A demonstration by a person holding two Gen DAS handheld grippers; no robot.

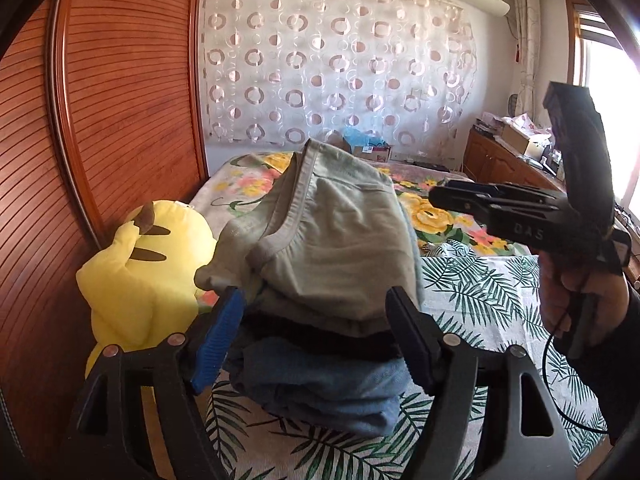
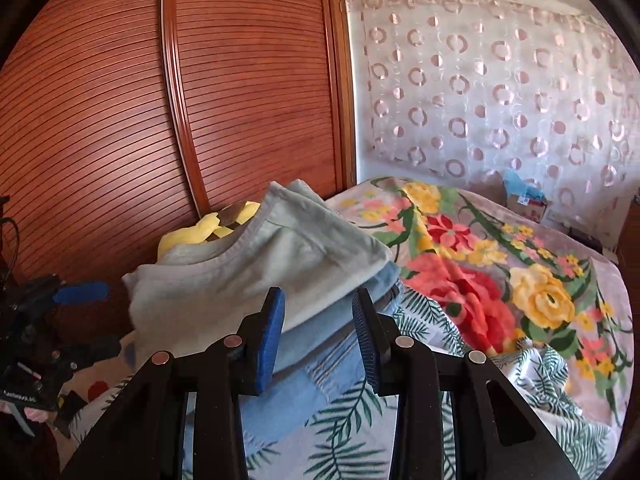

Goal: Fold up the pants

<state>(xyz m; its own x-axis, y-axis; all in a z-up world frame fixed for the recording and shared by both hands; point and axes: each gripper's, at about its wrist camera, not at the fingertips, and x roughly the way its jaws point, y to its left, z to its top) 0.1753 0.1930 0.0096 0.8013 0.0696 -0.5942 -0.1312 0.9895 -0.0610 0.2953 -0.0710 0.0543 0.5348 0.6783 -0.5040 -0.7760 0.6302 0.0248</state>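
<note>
Folded grey-green pants [image 1: 332, 232] lie on top of a stack of folded clothes, with blue jeans [image 1: 320, 392] at the bottom. My left gripper [image 1: 316, 308] is open, its fingers either side of the stack's near edge. In the right wrist view the same pants [image 2: 256, 272] top the stack. My right gripper [image 2: 320, 316] is open, its fingers apart just in front of the stack's edge. The right gripper also shows in the left wrist view [image 1: 440, 196], held by a hand to the right of the pile. The left gripper shows at the right wrist view's left edge [image 2: 80, 292].
The stack rests on a leaf-print sheet [image 1: 480, 288] over a floral blanket [image 2: 500, 280] on the bed. A yellow plush toy [image 1: 148, 272] sits left of the pile against the wooden wardrobe [image 1: 120, 100]. A curtain [image 1: 340, 64] hangs behind; a cabinet [image 1: 508, 160] stands right.
</note>
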